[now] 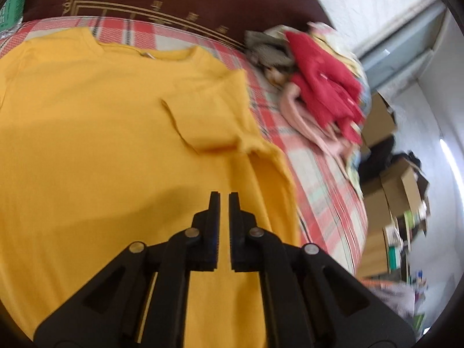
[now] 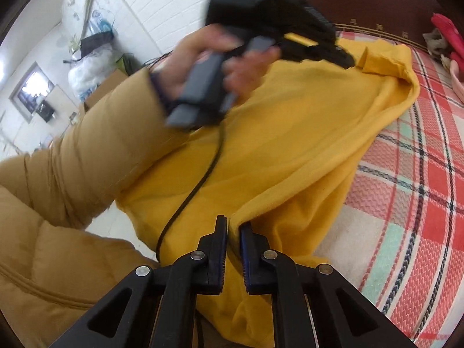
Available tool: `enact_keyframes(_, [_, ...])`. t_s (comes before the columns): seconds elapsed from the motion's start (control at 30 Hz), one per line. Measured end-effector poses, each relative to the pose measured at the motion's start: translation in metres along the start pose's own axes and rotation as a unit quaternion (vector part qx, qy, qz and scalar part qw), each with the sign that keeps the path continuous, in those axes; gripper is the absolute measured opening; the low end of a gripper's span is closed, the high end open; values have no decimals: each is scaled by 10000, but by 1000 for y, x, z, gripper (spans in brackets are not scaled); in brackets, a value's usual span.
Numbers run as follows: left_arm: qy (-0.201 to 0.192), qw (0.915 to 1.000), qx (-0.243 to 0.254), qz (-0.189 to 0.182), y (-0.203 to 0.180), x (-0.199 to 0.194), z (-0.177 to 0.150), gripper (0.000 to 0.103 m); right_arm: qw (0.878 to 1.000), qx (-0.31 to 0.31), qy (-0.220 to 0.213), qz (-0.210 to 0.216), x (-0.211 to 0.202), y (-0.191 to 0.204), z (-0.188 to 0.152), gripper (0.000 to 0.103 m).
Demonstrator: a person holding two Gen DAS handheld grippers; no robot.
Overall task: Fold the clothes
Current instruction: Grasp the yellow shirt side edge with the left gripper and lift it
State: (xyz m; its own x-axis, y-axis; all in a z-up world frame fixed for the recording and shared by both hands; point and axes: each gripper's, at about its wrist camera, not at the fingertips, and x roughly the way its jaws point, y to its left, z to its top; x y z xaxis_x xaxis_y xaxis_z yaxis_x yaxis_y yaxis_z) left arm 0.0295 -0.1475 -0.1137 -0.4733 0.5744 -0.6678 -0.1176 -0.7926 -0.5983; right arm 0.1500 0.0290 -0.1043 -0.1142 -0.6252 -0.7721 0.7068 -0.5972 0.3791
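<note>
On plaid bed (image 1: 324,185), both claws pinching yellow shirt (image 1: 101,145) hem, seemingly.

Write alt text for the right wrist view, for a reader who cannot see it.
The right gripper is shut on a fold of the yellow T-shirt, which lies bunched on a red plaid bedsheet. Beyond it, a hand in a tan padded sleeve holds the left gripper at the shirt's far edge.
</note>
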Motion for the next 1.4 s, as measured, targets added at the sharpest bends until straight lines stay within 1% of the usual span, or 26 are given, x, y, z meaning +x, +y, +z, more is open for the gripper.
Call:
enact_keyframes(0.07, [135, 9993, 346, -88, -15, -8, -23, 5, 9994, 248, -170, 178, -12, -13, -4, 10])
enact_keyframes(0.1, [214, 9983, 502, -181, -25, -12, -37, 5, 9985, 406, -243, 268, -18, -21, -6, 13])
enact_keyframes(0.13, [297, 9973, 617, -259, -33, -15, -49, 5, 9976, 527, -290, 339, -24, -28, -9, 21])
enact_keyframes(0.2, [432, 9953, 792, -352, -46, -19, -70, 5, 9974, 565, -334, 309, -36, -39, -12, 27])
enact_keyframes(0.23, [486, 9944, 864, -366, -52, -21, -80, 5, 9980, 508, -330, 200, -43, -44, -14, 33])
enact_keyframes(0.33, [603, 9920, 1091, -185, -68, -20, -107, 5, 9990, 332, -309, -57, -67, -61, -15, 44])
enact_keyframes(0.4, [654, 9909, 1174, -5, -77, -19, -121, 5, 9991, 241, -334, -134, -85, -75, -13, 47])
enact_keyframes(0.47, [684, 9901, 1214, 149, -86, -16, -131, 5, 9980, 159, -436, -424, -98, -88, -2, 48])
enact_keyframes(0.57, [520, 9893, 1328, 297, -105, -23, -140, 6, 9957, 145, -576, -711, -106, -108, 21, 48])
enact_keyframes(0.7, [137, 9862, 1559, 544, -132, -40, -147, 6, 9939, 155, -787, -752, -106, -135, 59, 49])
enact_keyframes(0.73, [115, 9864, 1549, 537, -135, -44, -148, 7, 9938, 164, -811, -738, -102, -136, 69, 51])
enact_keyframes(0.77, [92, 9866, 1539, 530, -138, -48, -149, 10, 9939, 156, -817, -718, -98, -139, 75, 54])
enact_keyframes(0.8, [65, 9867, 1536, 524, -141, -51, -150, 38, 9940, 149, -822, -699, -95, -142, 81, 57])
enact_keyframes(0.83, [23, 9864, 1556, 526, -144, -51, -151, 87, 9943, 147, -820, -671, -91, -145, 85, 57])
enact_keyframes(0.87, [-18, 9861, 1577, 528, -147, -52, -152, 100, 9947, 160, -798, -625, -88, -146, 86, 57])
enact_keyframes(0.9, [-60, 9857, 1598, 530, -150, -52, -153, 102, 9951, 173, -777, -579, -84, -147, 87, 57])
enact_keyframes(0.97, [-113, 9850, 1637, 528, -156, -52, -155, 102, 9957, 172, -736, -532, -80, -150, 86, 57])
enact_keyframes(1.0, [-4, 9852, 1634, 514, -158, -45, -156, 101, 9957, 170, -737, -534, -80, -152, 86, 57])
enact_keyframes(1.07, [338, 9862, 1519, 565, -158, -25, -157, 89, 9954, 191, -773, -528, -80, -156, 86, 57])
enact_keyframes(1.1, [530, 9862, 1421, 658, -156, -13, -158, 70, 9951, 187, -790, -563, -80, -155, 86, 58])
enact_keyframes(1.13, [718, 9858, 1295, 788, -150, -2, -160, 46, 9947, 149, -801, -629, -80, -157, 89, 59])
enact_keyframes(1.17, [883, 9849, 1174, 918, -145, 8, -163, 37, 9942, 91, -801, -716, -77, -159, 93, 59])
enact_keyframes(1.2, [936, 9842, 1092, 1032, -140, 13, -165, 28, 9933, -16, -773, -856, -72, -158, 98, 59])
enact_keyframes(1.23, [867, 9845, 1084, 1077, -140, 11, -166, 22, 9922, -123, -745, -995, -67, -157, 104, 59])
enact_keyframes(1.3, [728, 9847, 1070, 1164, -140, 6, -168, 20, 9888, -363, -677, -1282, -56, -154, 115, 59])
enact_keyframes(1.4, [588, 9854, 1055, 1203, -141, -4, -170, 17, 9798, -961, -437, -1698, -22, -141, 136, 59])
